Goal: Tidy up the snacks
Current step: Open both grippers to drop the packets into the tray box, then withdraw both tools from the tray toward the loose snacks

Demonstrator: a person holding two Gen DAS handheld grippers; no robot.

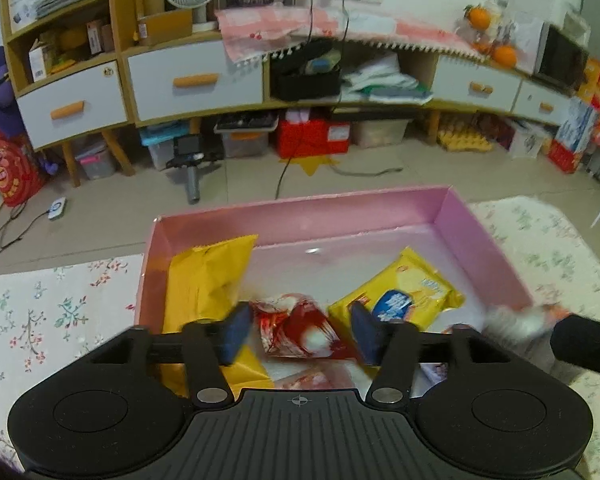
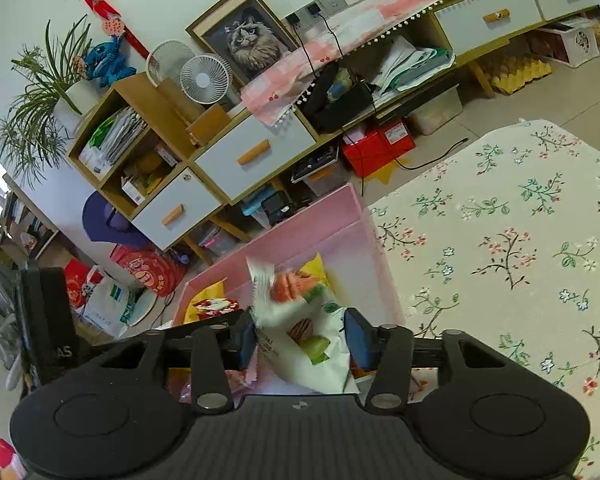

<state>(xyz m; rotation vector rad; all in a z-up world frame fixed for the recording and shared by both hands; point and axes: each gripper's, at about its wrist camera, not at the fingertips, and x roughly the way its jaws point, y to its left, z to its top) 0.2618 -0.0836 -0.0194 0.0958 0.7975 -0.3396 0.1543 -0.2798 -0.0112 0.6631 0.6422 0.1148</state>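
Releasing cleanly mattered here: left gripper (image 1: 298, 332) stood parted over the red packet (image 1: 300, 332), untouched, near the pink box (image 1: 480, 236) front edge. Right gripper (image 2: 300, 336) gaped around the white snack bag (image 2: 304, 344), seemingly unpinched. Best lifted straight, clear of wrappers; yellow biscuit pack (image 1: 400, 296) lay mid-box beyond.

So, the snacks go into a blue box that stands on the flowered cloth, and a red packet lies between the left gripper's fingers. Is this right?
Not quite: the box is pink, not blue, as the left wrist view shows. The rest holds: it stands on the flowered cloth, and the red packet lies between the open fingers of the left gripper.
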